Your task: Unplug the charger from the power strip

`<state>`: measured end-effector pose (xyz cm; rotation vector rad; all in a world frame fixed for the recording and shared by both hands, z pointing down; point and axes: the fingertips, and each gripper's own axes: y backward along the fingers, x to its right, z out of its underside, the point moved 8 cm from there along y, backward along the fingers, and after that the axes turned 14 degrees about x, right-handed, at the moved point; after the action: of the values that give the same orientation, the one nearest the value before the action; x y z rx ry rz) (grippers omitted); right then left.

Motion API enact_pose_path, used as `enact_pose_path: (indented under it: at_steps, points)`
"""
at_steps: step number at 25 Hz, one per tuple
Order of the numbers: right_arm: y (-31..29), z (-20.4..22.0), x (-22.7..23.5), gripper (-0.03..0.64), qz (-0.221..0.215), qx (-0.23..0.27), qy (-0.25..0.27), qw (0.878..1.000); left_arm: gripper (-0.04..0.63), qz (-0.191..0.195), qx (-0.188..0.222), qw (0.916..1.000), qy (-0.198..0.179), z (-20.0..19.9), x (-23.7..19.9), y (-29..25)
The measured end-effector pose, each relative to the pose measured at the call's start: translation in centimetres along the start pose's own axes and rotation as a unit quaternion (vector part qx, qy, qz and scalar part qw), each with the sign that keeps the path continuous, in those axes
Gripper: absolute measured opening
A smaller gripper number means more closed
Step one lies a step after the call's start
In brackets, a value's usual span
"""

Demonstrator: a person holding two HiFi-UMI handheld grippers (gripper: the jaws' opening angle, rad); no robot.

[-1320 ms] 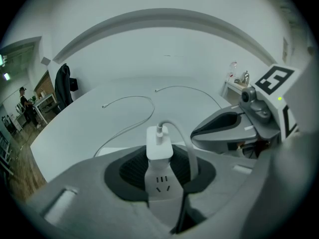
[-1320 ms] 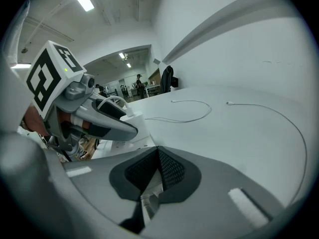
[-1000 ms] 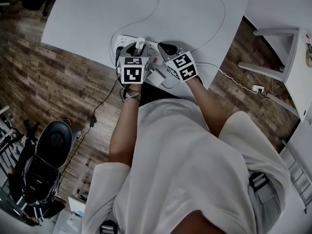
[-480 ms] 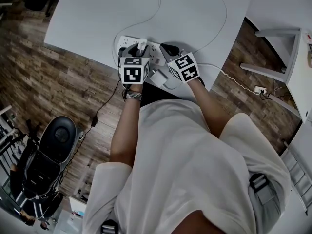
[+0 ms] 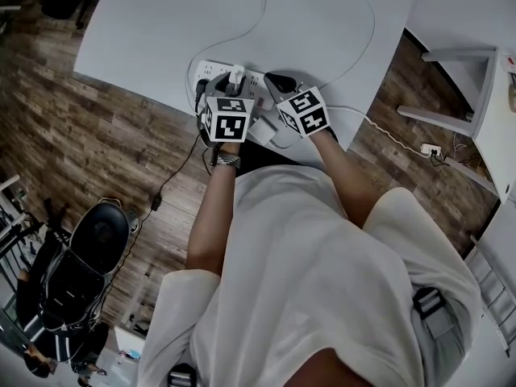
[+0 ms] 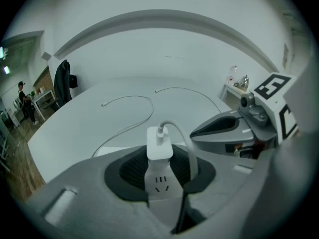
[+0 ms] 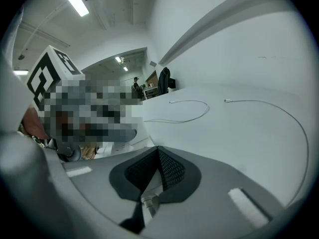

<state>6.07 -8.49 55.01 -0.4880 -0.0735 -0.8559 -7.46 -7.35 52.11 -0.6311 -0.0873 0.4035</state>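
Your left gripper point(image 5: 222, 87) had its jaws pinched on the white power strip point(image 6: 159, 183), which lay at the 6 o'clock edge of the worktop point(image 5: 306, 22). The charger point(image 6: 159, 143) stood plugged in upright just beyond the jaws, its cable point(image 6: 190, 144) arching toward 3 o'clock. Just beside it at 3 o'clock, your right gripper point(image 5: 278, 83) had its jaws pressed almost together on a thin white cord point(image 7: 148, 201). Loose cables point(image 5: 260, 6) lay toward 12 o'clock.
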Motion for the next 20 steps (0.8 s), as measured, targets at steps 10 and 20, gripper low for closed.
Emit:
enact_pose_path:
  at_steps: [10, 20]
  points:
    - [-0.06, 0.19, -0.33, 0.002, 0.0, 0.005, 0.005, 1.0, 0.138, 0.006, 0.007, 0.9994, 0.034, 0.33, -0.19, 0.17]
    - [-0.48, 0.42, -0.62, 0.002, 0.002, 0.022, 0.02, 1.0, 0.138, 0.008, -0.004, 0.9999, -0.011, 0.23, -0.56, 0.02]
